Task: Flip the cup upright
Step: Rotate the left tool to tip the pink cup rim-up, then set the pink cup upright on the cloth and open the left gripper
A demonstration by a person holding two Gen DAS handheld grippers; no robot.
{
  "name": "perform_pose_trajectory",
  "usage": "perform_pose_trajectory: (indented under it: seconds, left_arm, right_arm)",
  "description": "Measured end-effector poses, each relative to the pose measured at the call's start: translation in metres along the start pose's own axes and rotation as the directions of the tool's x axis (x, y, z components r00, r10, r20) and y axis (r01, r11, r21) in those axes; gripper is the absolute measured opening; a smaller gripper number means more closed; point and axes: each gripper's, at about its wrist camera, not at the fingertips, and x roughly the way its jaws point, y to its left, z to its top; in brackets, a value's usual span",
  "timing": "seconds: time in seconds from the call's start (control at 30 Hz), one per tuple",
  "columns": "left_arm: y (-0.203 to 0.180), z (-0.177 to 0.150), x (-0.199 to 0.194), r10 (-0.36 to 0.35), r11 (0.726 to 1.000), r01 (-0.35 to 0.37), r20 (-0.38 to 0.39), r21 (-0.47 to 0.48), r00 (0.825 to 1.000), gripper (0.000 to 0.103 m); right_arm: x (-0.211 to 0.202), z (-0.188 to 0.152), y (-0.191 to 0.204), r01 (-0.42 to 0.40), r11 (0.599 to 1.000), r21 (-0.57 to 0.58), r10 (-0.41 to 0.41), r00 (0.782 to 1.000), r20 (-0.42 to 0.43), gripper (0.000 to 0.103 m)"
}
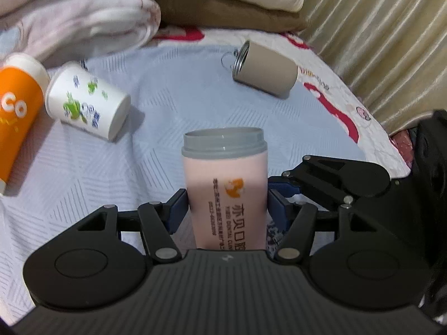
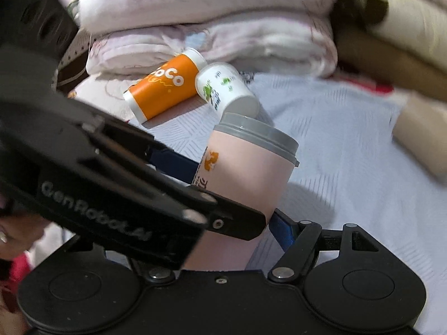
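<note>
A pink cup with a grey rim (image 1: 225, 184) stands mouth-up between the blue pads of my left gripper (image 1: 226, 206), which is shut on its body. In the right wrist view the same pink cup (image 2: 245, 178) sits between the fingers of my right gripper (image 2: 237, 223); the left gripper's black body crosses in front and hides the right gripper's left finger, so its hold is unclear. The right gripper's black linkage (image 1: 335, 178) shows beside the cup in the left wrist view.
On the pale blue quilt (image 1: 173, 106) lie an orange cup (image 1: 14, 117), a white cup with green print (image 1: 86, 103) and a beige metal-rimmed cup (image 1: 265, 68), all on their sides. Folded blankets (image 1: 83, 19) are stacked behind; a curtain (image 1: 377, 28) hangs right.
</note>
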Motion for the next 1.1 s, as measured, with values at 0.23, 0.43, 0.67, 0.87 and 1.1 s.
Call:
perform_pose_trajectory:
  seconds: [0.23,0.43,0.67,0.87,1.1]
  left_arm:
    - [-0.006,-0.004,-0.005,0.037,0.997,-0.045,0.121,0.063,0.992,0.06]
    - [-0.007,0.002,0.001,0.044,0.994,-0.063,0.199,0.094,0.979,0.06]
    - [-0.014,0.023,0.02,0.08,0.982,-0.117,0.234,0.15,0.969,0.06]
    - [-0.024,0.023,0.032,0.103,0.971,-0.149,0.234,0.187,0.967,0.06]
    - [-0.029,0.016,0.035,0.101,0.971,-0.148,0.24,0.189,0.966,0.06]
  right_arm:
    - [0.002,-0.002,0.008,0.149,0.974,-0.172,-0.129,0.984,0.121,0.076]
    - [0.012,-0.006,0.003,0.242,0.927,-0.288,-0.177,0.956,0.234,0.075]
    - [0.028,-0.001,-0.022,0.318,0.901,-0.295,-0.213,0.916,0.339,0.075]
    - [0.036,0.0,-0.041,0.31,0.917,-0.251,-0.212,0.912,0.351,0.075]
    - [0.038,0.003,-0.061,0.255,0.951,-0.172,-0.188,0.925,0.329,0.071]
